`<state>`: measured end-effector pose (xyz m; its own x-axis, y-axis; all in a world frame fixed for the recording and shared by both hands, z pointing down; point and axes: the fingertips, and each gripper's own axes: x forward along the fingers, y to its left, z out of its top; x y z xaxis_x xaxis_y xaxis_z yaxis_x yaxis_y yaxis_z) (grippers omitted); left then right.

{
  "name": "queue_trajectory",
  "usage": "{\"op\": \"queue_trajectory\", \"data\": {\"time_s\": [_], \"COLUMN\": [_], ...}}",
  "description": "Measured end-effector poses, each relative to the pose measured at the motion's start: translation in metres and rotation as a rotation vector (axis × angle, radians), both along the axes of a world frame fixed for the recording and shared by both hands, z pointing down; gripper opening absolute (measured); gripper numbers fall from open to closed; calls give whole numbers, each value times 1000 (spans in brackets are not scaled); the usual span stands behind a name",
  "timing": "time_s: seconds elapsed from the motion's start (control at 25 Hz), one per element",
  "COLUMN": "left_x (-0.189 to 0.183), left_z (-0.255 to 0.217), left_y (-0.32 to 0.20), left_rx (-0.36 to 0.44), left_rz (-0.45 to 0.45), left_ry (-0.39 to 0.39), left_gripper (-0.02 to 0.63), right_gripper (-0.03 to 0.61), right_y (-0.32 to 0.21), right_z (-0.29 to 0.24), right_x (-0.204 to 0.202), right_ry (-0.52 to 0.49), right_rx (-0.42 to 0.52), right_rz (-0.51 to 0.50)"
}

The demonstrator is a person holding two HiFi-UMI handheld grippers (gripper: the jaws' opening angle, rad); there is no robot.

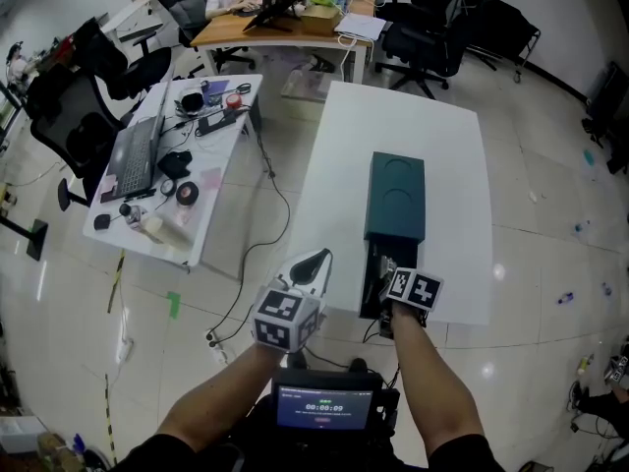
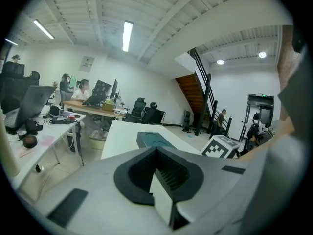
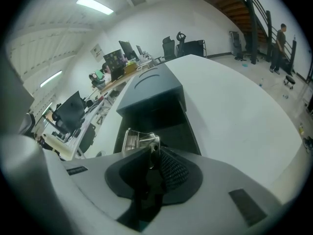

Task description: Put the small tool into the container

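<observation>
A dark green container point(image 1: 397, 197) lies on the white table point(image 1: 334, 165), its drawer point(image 1: 376, 293) pulled out toward me. My right gripper point(image 1: 385, 275) is at the drawer's front end. In the right gripper view the small silver metal tool point(image 3: 139, 140) lies at the jaw tips over the open drawer point(image 3: 166, 126). The right gripper point(image 3: 152, 155) stands open, with a dark gap beside the ribbed pad point(image 3: 171, 168). My left gripper point(image 1: 313, 264) hovers beyond the table's near left edge. The left gripper point(image 2: 159, 180) is slightly open with nothing in it and points at the container point(image 2: 151, 140).
A second white desk point(image 1: 211, 180) at the left carries a laptop point(image 1: 133, 155), cables and small items. Black office chairs point(image 1: 69, 116) stand around it. People sit at a wooden desk point(image 1: 275, 23) at the far end. A cable point(image 1: 260, 264) trails on the floor between the tables.
</observation>
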<state>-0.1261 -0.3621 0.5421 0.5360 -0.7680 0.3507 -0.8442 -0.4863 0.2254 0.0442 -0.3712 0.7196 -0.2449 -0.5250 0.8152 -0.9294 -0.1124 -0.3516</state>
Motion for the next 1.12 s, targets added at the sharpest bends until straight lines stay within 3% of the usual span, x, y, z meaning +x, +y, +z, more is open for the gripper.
{"op": "queue_trajectory", "data": {"time_s": [1.12], "left_x": [-2], "left_z": [-4], "left_y": [17], "left_rx": [-12], "left_rz": [-11], "left_ry": [16], "left_gripper": [23], "right_gripper": [87], "right_y": [19], "right_z": [-11], "right_x": [6], "right_ry": [49], "right_rx": [25], "right_rz": [0]}}
